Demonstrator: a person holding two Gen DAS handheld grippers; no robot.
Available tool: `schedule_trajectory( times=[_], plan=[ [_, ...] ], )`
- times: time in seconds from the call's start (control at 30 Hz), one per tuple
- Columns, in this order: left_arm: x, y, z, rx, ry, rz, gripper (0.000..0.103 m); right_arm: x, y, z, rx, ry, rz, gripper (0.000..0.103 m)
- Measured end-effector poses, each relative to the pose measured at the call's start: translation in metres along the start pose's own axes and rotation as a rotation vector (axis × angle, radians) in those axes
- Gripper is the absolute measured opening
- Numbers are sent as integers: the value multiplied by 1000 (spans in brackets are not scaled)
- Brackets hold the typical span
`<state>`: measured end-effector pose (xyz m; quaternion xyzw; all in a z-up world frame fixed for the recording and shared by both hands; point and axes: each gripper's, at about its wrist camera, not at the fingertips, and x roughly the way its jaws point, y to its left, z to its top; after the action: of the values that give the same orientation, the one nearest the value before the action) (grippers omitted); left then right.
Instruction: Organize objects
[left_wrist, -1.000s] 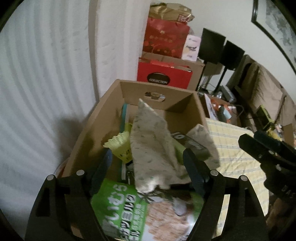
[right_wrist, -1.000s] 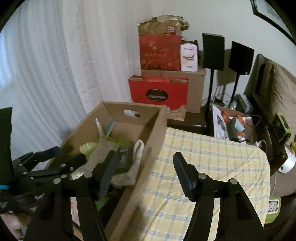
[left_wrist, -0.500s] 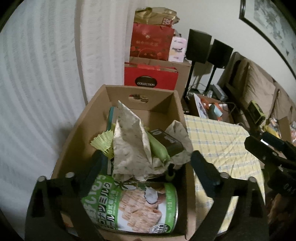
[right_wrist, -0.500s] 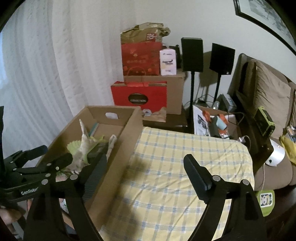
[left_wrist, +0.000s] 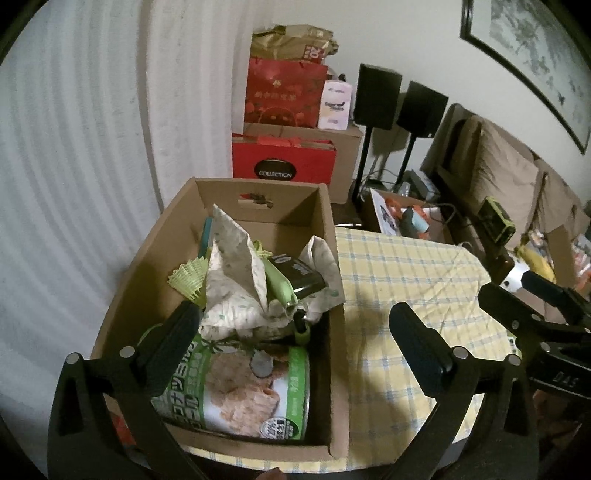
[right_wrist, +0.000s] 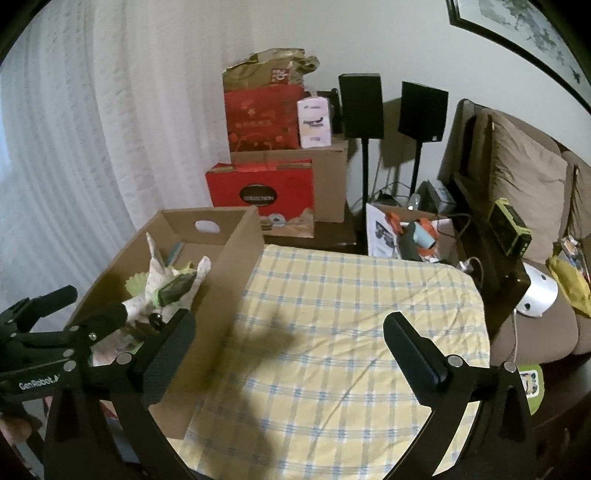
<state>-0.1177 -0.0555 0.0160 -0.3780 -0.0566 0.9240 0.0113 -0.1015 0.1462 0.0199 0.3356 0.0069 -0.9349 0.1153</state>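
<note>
Support: I see a table under a yellow checked cloth | On it: open cardboard box at left edge | Remaining cloth: bare.

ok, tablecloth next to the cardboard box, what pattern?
Pale yellow tablecloth with a blue-and-white plaid grid; clearest in the right wrist view.

Cardboard box on tablecloth's left edge; cloth, tin inside; tin nearest camera.

Matt brown cardboard box at centre left — inside it crumpled speckled cloth and a glossy printed tin. Lower right, a woven checked tablecloth, soft and creased.
</note>
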Motion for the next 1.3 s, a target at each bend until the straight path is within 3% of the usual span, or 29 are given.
schedule_trajectory(
  times=[0.2, 0.3, 0.5, 0.87, 1.3],
  plan=[
    [-2, -7, -10, 5, 31, 35, 103, -12, -9, -10, 3, -8, -18, 102],
    [-6, -7, -19, 2, 36, 2, 103, -20, -14, -17, 7, -9, -23, 102],
    [-21, -11, -32, 10, 27, -27, 103, -38, -19, -28, 16, -15, -30, 102],
    [-60, -26, -62, 49, -15, 8, 103, -65, -18, -54, 17, -17, -36, 102],
    [-72, -28, -67, 49, -19, 11, 103, -79, -17, -73, 8, -17, -55, 102]
  ],
)
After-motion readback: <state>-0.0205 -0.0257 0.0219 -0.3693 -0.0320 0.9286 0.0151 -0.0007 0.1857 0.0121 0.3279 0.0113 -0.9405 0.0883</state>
